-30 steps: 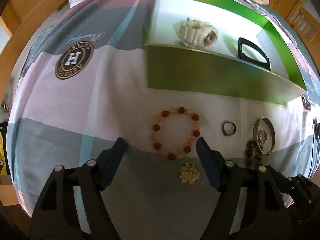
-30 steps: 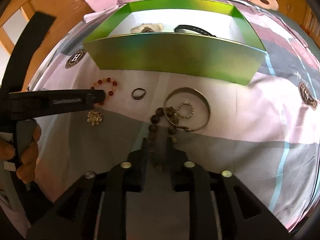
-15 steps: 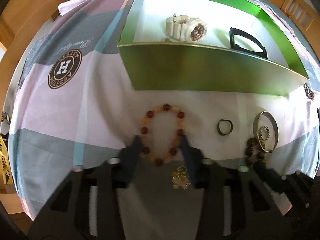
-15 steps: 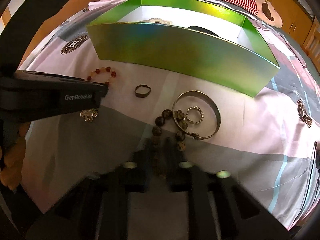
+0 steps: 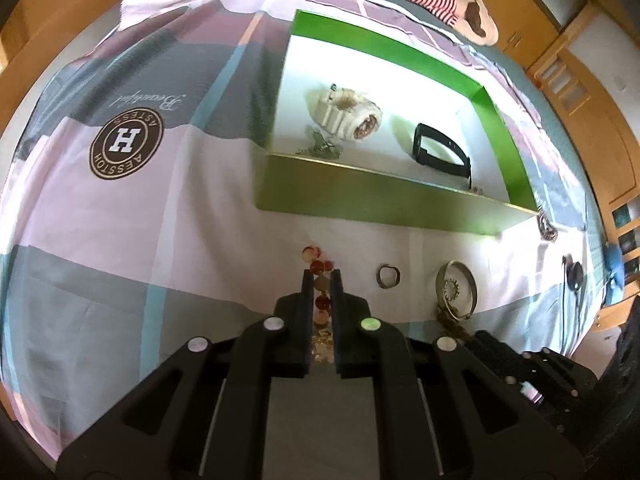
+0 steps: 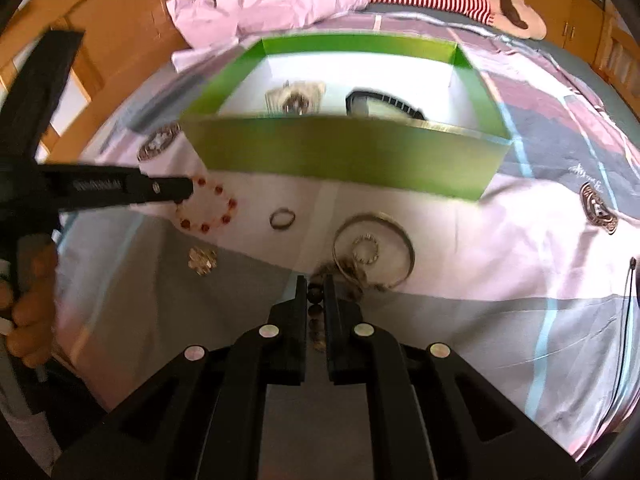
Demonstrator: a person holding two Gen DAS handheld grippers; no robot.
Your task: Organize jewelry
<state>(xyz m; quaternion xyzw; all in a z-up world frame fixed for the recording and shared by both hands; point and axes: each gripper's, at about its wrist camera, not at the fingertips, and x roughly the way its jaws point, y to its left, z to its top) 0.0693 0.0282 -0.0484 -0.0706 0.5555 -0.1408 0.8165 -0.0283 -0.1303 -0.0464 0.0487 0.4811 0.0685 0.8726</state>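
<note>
My left gripper (image 5: 321, 274) is shut on a red-and-orange bead bracelet (image 5: 319, 266), and the beads bunch between its fingers just above the bedsheet. The right wrist view shows the same bracelet (image 6: 208, 212) as a loop trailing from the left gripper (image 6: 184, 192). My right gripper (image 6: 315, 280) is shut on a dark bead bracelet (image 6: 315, 294), whose far end rests against a metal bangle (image 6: 374, 248). A green box (image 5: 380, 200) with a white inside stands beyond, holding a white watch (image 5: 344, 116) and a black band (image 5: 440, 152).
On the sheet lie a small ring (image 6: 282, 218), a toothed ring (image 6: 365, 250) inside the bangle, and a gold brooch (image 6: 203, 260). A person's hand (image 6: 28, 320) holds the left gripper. Pink bedding and a striped sleeve lie behind the box, with wooden furniture around the bed.
Both grippers have closed, the left on the red-and-orange bracelet and the right on the dark beads. Both have risen a little, and the red bracelet's loop has been squeezed narrow.
</note>
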